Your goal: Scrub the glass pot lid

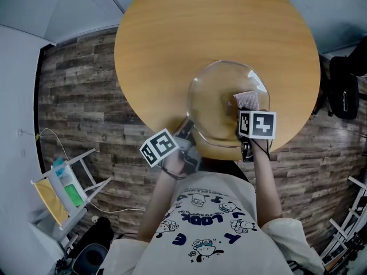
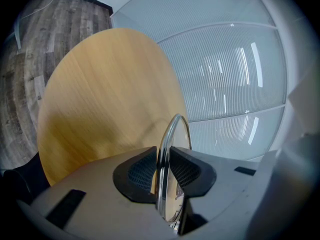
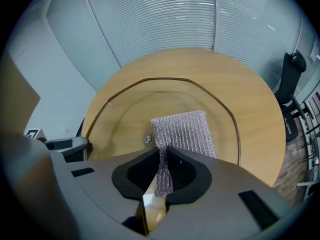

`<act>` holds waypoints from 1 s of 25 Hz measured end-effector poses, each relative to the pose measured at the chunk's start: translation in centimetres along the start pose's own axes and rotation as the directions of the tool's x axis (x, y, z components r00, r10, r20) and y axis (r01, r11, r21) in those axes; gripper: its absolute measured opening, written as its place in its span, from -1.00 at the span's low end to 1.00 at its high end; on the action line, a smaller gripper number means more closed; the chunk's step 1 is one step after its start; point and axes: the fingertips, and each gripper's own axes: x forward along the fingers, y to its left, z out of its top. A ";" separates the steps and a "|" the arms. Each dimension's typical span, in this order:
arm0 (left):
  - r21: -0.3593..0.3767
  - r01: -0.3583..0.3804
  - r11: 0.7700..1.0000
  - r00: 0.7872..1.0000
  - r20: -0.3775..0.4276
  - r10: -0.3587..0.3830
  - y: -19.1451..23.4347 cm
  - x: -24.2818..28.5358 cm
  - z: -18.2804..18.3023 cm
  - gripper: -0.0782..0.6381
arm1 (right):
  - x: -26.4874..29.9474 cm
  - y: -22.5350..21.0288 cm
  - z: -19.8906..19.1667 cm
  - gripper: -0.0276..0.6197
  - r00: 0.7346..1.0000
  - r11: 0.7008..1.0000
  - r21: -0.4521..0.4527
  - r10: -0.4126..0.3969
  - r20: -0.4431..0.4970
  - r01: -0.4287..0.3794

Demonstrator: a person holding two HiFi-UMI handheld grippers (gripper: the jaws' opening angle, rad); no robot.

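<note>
One lid (image 1: pixel 221 105), rim pinched in left tool (image 2: pixel 163 169)

White short-sleeved T-shirt (image 1: pixel 212 234), blue cartoon print, at 6 o'clock. Left gripper (image 2: pixel 162 171), right gripper (image 3: pixel 162 173): grey shells, black ribbed pads (image 2: pixel 142 171), black-and-white marker cubes (image 1: pixel 159 148).

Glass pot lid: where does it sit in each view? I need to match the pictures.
Head view: glass pot lid right of centre, overlapping the near edge of the round wooden table.
Left gripper view: edge-on at lower centre, rim clamped in the left gripper.
Right gripper view: fills the middle, behind the mesh scouring cloth held by the right gripper.
Shared landmark: the table, visible in all three.
</note>
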 end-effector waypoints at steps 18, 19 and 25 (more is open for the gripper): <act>-0.006 -0.001 1.000 1.000 -0.005 0.001 0.0 -0.1 -0.2 -0.55 | -0.5 1.8 -2.1 -0.73 0.999 1.000 -0.016 0.023 -0.027 -0.023; -0.005 -0.001 1.000 1.000 -0.005 0.001 0.0 -0.1 -0.2 -0.55 | -0.6 1.9 -2.2 -0.73 0.999 1.000 -0.018 0.025 -0.028 -0.025; -0.010 -0.004 1.000 1.000 -0.007 0.004 0.0 0.1 -0.3 -0.55 | -0.5 2.6 -2.6 -0.73 0.999 0.999 -0.030 0.032 -0.038 -0.033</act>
